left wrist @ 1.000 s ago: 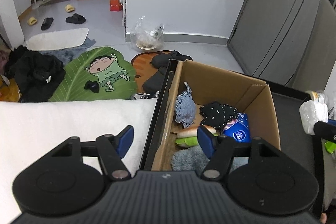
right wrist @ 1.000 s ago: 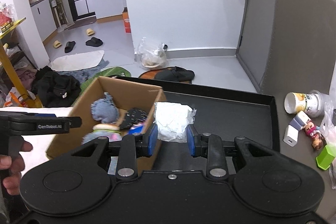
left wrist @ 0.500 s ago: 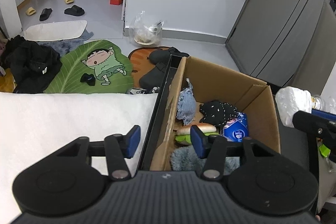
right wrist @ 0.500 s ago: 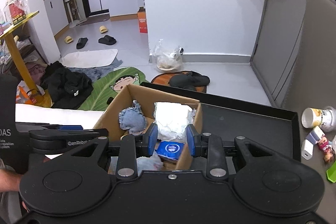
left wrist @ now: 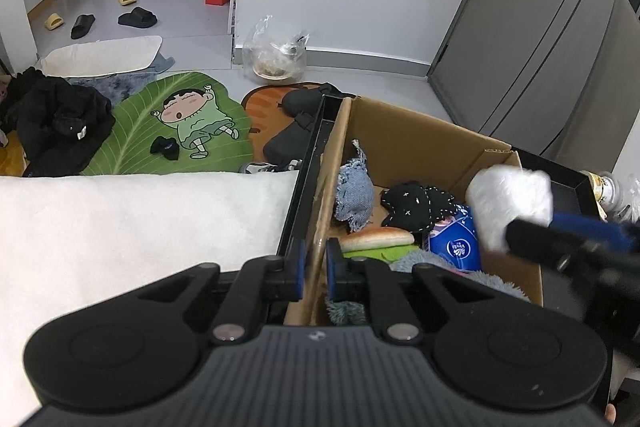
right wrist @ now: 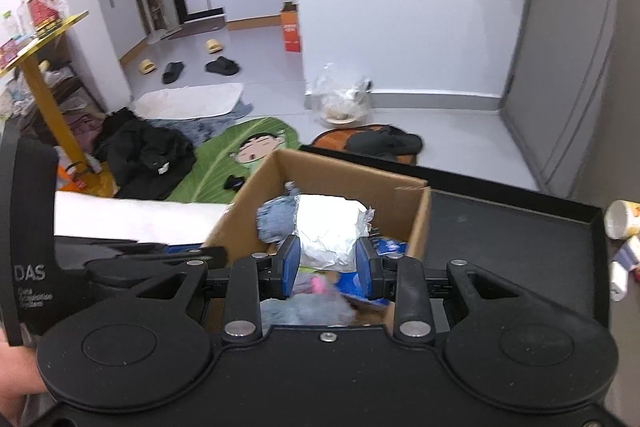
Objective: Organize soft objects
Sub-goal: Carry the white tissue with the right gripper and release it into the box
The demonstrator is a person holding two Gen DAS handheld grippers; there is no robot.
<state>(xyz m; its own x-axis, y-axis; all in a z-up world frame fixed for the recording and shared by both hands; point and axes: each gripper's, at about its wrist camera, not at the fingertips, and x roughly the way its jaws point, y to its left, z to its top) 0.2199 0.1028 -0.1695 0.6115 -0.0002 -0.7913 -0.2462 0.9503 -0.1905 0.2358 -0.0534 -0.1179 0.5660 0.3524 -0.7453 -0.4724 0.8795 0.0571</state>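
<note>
White cushion [left wrist: 132, 223] lies far left. Just right of it, black tray [left wrist: 310, 155] rim, cardboard box [left wrist: 416, 131] standing inside. Left gripper [left wrist: 313, 269] clamped on box's near-left wall, blue pads pressing cardboard from both sides, jaws having just closed. Inside box: denim plush [left wrist: 354, 193], black stitched plush [left wrist: 416, 205], bun-shaped toy [left wrist: 378, 238], blue tissue pack [left wrist: 456, 245]. Right gripper [right wrist: 327, 263] pinches white crumpled bundle [right wrist: 328, 229], held above box opening, over its right side.
</note>
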